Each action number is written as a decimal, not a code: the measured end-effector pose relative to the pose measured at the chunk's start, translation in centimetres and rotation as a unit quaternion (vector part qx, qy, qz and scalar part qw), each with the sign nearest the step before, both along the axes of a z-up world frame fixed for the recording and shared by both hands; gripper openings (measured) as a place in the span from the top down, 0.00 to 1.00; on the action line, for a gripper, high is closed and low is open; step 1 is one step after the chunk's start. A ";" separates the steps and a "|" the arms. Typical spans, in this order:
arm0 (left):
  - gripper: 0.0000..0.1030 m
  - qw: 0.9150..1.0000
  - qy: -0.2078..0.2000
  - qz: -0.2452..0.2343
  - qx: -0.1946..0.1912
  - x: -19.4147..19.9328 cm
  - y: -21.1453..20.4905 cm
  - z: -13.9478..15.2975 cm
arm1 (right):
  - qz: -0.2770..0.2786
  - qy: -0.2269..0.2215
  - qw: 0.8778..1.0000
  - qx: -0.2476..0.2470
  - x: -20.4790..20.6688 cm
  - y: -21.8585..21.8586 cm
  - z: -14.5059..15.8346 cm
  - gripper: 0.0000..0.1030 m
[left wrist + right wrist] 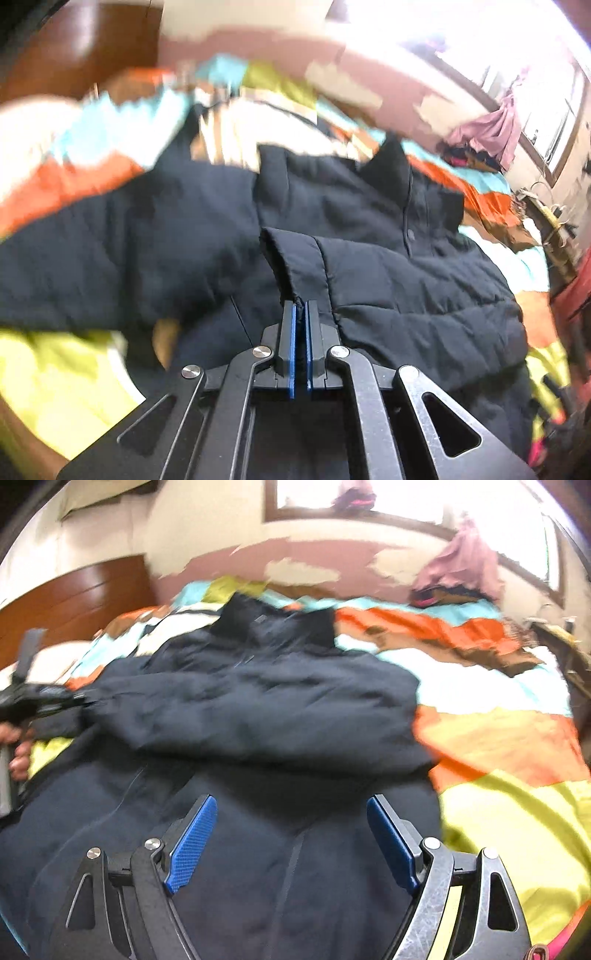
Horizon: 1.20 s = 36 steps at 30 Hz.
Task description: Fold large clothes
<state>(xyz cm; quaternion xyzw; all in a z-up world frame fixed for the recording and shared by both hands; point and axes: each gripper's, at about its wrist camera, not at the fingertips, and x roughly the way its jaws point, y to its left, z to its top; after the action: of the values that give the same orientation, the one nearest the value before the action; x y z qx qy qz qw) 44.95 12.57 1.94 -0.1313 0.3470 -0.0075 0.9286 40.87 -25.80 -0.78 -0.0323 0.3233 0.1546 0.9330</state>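
Note:
A dark navy padded jacket (pixel 369 236) lies spread on a bed, collar at the far end. My left gripper (pixel 301 304) is shut on the cuff of the jacket's sleeve (pixel 295 258), which stretches away from the blue pads. In the right wrist view the jacket (pixel 258 701) fills the middle, with a sleeve folded across its body. My right gripper (pixel 291 805) is open and empty, its blue pads (pixel 192 842) just above the jacket's lower part. The left gripper (pixel 40 701) shows at the far left of that view, holding the sleeve end.
The bed has a colourful patchwork quilt (pixel 498 746) in orange, yellow-green, white and turquoise. A brown wooden headboard (pixel 74 594) stands at the left. A pile of pink and dark clothes (pixel 458 568) sits by the bright window at the back right.

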 end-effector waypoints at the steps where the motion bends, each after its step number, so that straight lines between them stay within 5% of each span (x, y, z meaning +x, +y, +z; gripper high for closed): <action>1: 0.98 1.000 -0.014 0.005 0.022 0.0 -0.2 0.5 | -0.011 -0.005 1.000 0.005 0.6 -0.4 0.3 0.21; 4: 0.98 0.995 -0.028 0.017 0.098 0.9 -0.9 0.3 | -0.049 -0.010 0.998 0.027 3.2 -1.6 0.8 0.46; 8: 0.98 0.990 0.017 0.015 0.136 2.8 -1.7 -2.7 | -0.086 0.008 0.995 0.056 6.9 -2.5 0.0 0.71; 15: 0.97 0.987 0.105 0.016 0.117 5.2 -0.2 -7.9 | -0.092 0.078 0.992 0.046 11.1 -2.2 -4.5 0.72; 21: 0.97 0.983 0.131 0.006 0.125 5.7 -0.3 -8.8 | -0.093 0.067 0.993 0.018 10.9 -1.4 -6.0 0.72; 24: 0.97 0.991 0.106 0.002 0.081 4.9 0.9 -7.9 | -0.096 0.061 0.994 0.006 10.8 -1.2 -6.1 0.72; 27: 0.85 0.999 0.054 0.002 -0.004 2.5 3.8 -6.1 | -0.092 0.050 0.995 0.000 10.3 -0.7 -5.8 0.62; 29: 0.57 0.999 0.041 0.014 -0.029 1.0 5.4 -5.2 | -0.086 0.039 0.995 -0.010 9.8 -0.2 -5.2 0.29; 30: 0.42 0.999 0.033 0.021 -0.036 0.2 6.0 -4.8 | -0.086 0.031 0.996 -0.021 9.3 0.3 -4.8 0.20; 31: 0.39 0.998 0.014 0.030 -0.046 -1.2 7.0 -4.2 | -0.091 0.016 0.995 -0.033 8.6 0.9 -4.2 0.12; 36: 0.38 0.995 0.006 0.072 -0.071 -6.0 10.8 -3.0 | -0.061 0.000 0.997 -0.043 6.4 4.7 -1.8 0.12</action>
<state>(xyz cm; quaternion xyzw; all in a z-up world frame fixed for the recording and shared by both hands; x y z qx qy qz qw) 38.98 23.35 -1.09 -0.2217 0.3410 0.0357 0.9129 47.31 -21.09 -2.63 -0.0523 0.3315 0.0830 0.9383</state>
